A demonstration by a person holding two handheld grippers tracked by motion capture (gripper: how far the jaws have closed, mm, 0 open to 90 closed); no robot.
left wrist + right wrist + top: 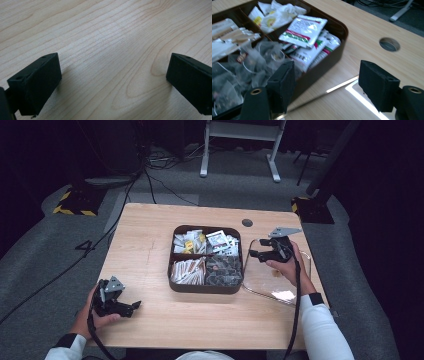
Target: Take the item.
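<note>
A dark brown tray point(171, 270) with four compartments sits mid-table. It holds yellow-and-white packets point(188, 242), white packets with red and green print point(304, 30), brown-and-white sticks point(188, 271) and clear bags point(262, 57). My right gripper point(254, 254) is open just right of the tray, its jaws point(327, 75) pointing at the tray's near right corner, nothing between them. Near the front left table edge my left gripper point(132, 307) hovers low over bare wood; its jaws point(113, 67) are spread wide and hold nothing.
A clear plastic lid point(280, 290) lies flat on the table under the right hand, its edge point(342, 86) glinting. A round cable hole point(389, 44) is behind the tray's right corner. Bare wood table point(145, 235) spreads left of the tray.
</note>
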